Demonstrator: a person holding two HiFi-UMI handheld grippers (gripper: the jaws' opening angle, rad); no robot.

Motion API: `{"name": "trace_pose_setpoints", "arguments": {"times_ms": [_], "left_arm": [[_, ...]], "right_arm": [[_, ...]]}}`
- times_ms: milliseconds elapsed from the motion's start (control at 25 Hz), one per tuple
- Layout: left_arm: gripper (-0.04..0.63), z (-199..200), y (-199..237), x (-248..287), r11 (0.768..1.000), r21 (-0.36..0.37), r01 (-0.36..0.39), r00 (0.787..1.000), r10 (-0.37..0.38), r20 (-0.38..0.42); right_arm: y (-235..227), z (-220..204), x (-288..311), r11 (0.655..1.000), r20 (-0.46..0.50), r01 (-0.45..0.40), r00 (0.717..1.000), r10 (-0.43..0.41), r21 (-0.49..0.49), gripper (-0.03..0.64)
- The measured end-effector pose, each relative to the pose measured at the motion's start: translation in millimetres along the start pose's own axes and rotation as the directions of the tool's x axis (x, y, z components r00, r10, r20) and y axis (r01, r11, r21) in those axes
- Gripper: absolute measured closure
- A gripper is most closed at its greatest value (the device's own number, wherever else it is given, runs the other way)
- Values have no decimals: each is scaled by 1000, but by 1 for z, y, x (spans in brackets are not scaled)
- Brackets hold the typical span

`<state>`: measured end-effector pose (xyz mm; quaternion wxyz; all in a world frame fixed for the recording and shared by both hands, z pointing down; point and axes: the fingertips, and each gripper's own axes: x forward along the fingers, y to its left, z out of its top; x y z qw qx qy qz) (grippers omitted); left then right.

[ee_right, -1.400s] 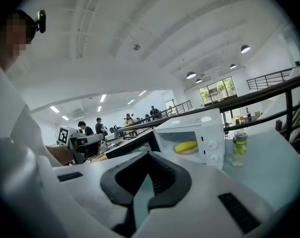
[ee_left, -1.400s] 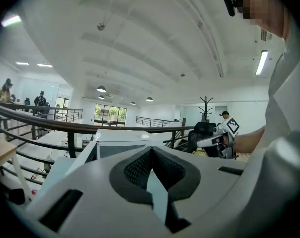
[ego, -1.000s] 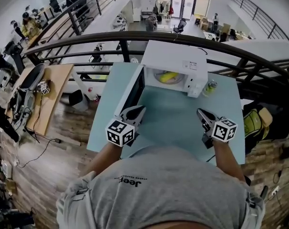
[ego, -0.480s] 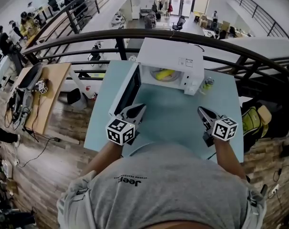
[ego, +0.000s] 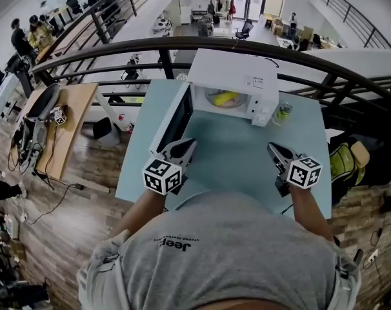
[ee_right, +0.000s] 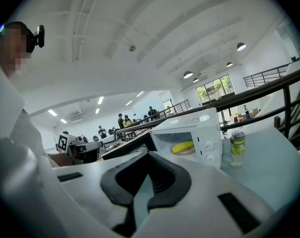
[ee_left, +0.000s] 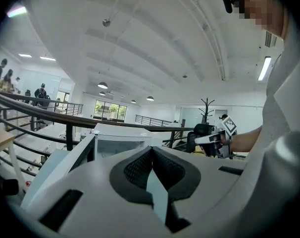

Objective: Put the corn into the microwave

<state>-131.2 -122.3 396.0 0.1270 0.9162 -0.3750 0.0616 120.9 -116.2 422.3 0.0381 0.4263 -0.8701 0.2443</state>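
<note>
Both hands sit low over the near edge of the table (ego: pixel 231 163), wrists almost level and aimed ahead. The left gripper (ego: pixel 190 144) has its jaws pressed together on nothing, just beside the open door (ego: pixel 175 123), and the right gripper (ego: pixel 273 150), well apart from it, is likewise closed and empty. Beyond them the corn (ego: pixel 226 99) already lies on its side inside the microwave (ego: pixel 231 70). It looks light, stiff and apt to roll, so any further hold would best go across its middle, crosswise to its length.
</note>
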Motion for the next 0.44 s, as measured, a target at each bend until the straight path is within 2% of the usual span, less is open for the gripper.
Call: {"name": "trace_pose_setpoints", "arguments": {"times_ms": [440], "left_arm": [[577, -5, 0, -3, 1000, -12, 0, 1000, 0, -4]], "right_arm": [[4, -4, -2, 1000, -8, -2, 1000, 2, -17, 601]]}}
